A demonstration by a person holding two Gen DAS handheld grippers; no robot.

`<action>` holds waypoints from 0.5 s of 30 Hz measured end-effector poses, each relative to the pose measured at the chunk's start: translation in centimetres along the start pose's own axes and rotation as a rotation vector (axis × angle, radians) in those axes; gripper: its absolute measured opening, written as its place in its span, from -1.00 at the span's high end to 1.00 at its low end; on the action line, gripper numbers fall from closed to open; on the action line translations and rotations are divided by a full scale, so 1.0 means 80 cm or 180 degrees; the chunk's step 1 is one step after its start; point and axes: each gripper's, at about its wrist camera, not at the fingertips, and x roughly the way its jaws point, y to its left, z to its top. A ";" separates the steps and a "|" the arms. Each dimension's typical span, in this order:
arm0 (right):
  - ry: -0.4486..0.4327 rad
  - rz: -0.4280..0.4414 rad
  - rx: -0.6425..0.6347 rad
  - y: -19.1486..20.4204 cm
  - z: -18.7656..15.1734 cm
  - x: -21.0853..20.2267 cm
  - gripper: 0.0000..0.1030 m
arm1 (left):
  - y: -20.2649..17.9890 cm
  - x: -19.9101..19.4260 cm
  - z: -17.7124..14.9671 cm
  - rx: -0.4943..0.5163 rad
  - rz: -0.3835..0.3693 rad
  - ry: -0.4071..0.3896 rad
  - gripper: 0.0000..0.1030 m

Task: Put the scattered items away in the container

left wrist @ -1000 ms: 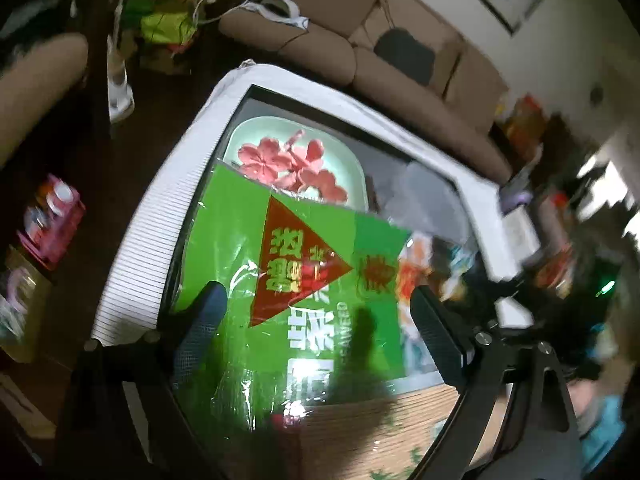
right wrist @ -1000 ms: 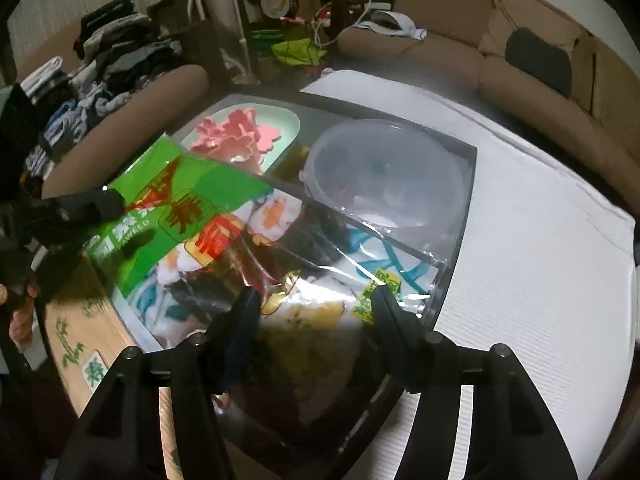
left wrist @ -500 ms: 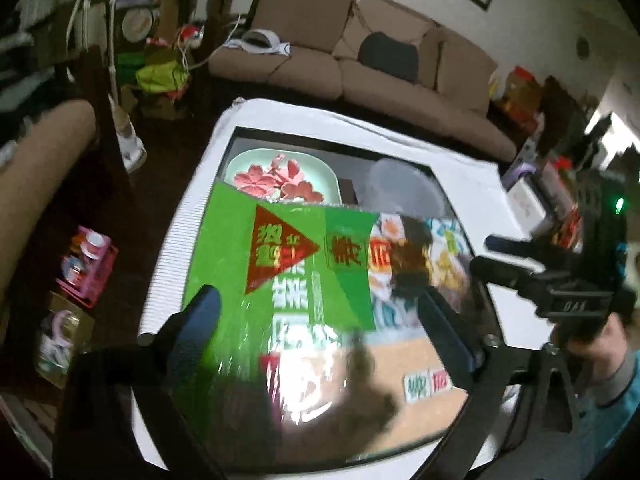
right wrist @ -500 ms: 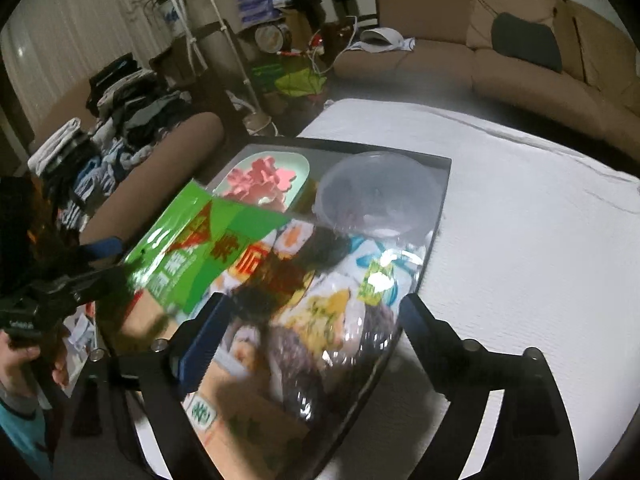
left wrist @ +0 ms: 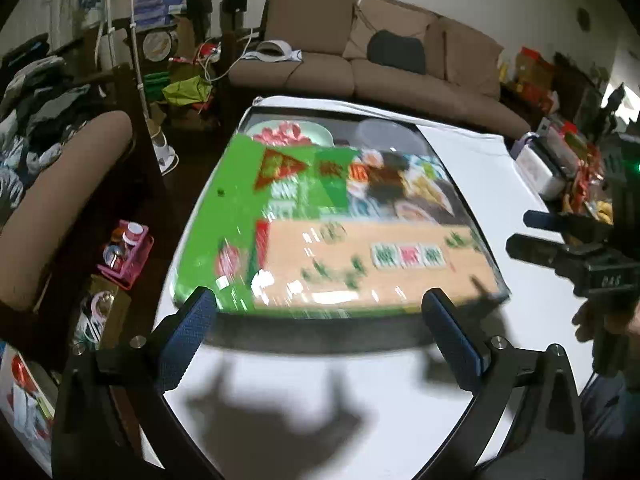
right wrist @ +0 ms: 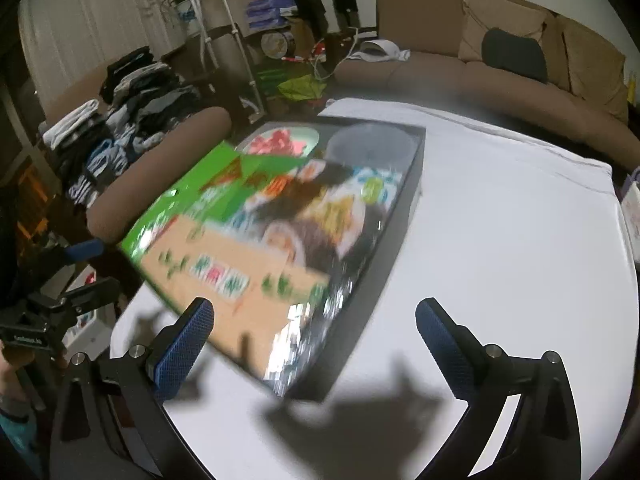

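Both grippers hover above the white table near the black container, neither touching anything.

L gripper: fingers spread wide, blue pads apart w/ nothing between. In its own view it points along the table toward the container's near short end, tips just short of the edge. From the right wrist view it shows at the far left edge, held level, person's hand below it.

R gripper: fingers also wide apart, pads clear of all items. It sits off the container's near corner, angled toward the sofa. In the left wrist view it appears at far right, held sideways, w/ a hand under it.

Container: shallow black tray, long side running away from both cams. Contents, big to small:
- green snack bag w/ red triangle, lying flat across the left part, lapping over the rim on that side.
- tan flat pack w/ mahjong-tile print, at the near end, partly on the green bag.
- clear bag of mixed snacks, middle/right side, blurred so details unclear.
- clear round tub, far right corner.
- pale green plate w/ pink flowers, far left corner, partly under the green bag.

Gripper shadows fall on the bare tabletop in front.
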 end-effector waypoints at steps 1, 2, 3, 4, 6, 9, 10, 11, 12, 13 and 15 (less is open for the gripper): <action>-0.0005 -0.0011 -0.0011 0.003 -0.008 -0.003 -1.00 | -0.007 -0.003 -0.011 -0.0002 0.0035 -0.0001 -1.00; -0.0009 -0.0019 -0.0022 0.006 -0.019 -0.006 -1.00 | -0.010 -0.007 -0.018 -0.0001 0.0060 -0.0006 -1.00; -0.0008 -0.0018 -0.0031 0.006 -0.026 -0.009 -1.00 | -0.015 -0.009 -0.024 -0.0004 0.0074 -0.0007 -1.00; 0.0002 -0.0026 -0.0040 0.009 -0.033 -0.010 -1.00 | -0.022 -0.013 -0.032 -0.0020 0.0084 -0.0010 -1.00; 0.0021 -0.0078 -0.0058 0.015 -0.042 -0.013 -1.00 | -0.029 -0.016 -0.041 -0.0052 0.0106 -0.0003 -1.00; -0.0007 -0.0155 -0.0073 0.022 -0.051 -0.019 -1.00 | -0.039 -0.017 -0.055 -0.0060 0.0182 0.0019 -1.00; 0.0001 -0.0177 -0.0071 0.024 -0.053 -0.020 -1.00 | -0.042 -0.017 -0.059 -0.0060 0.0197 0.0041 -1.00; -0.0003 -0.0179 -0.0058 0.026 -0.056 -0.023 -1.00 | -0.044 -0.017 -0.063 -0.0061 0.0216 0.0052 -1.00; -0.0013 -0.0175 -0.0054 0.027 -0.058 -0.025 -1.00 | -0.048 -0.018 -0.066 -0.0057 0.0239 0.0053 -1.00; -0.0027 -0.0180 -0.0057 0.029 -0.060 -0.028 -1.00 | -0.050 -0.019 -0.068 -0.0052 0.0257 0.0052 -1.00; -0.0055 -0.0203 -0.0099 0.032 -0.065 -0.036 -1.00 | -0.055 -0.022 -0.071 -0.0054 0.0275 0.0055 -1.00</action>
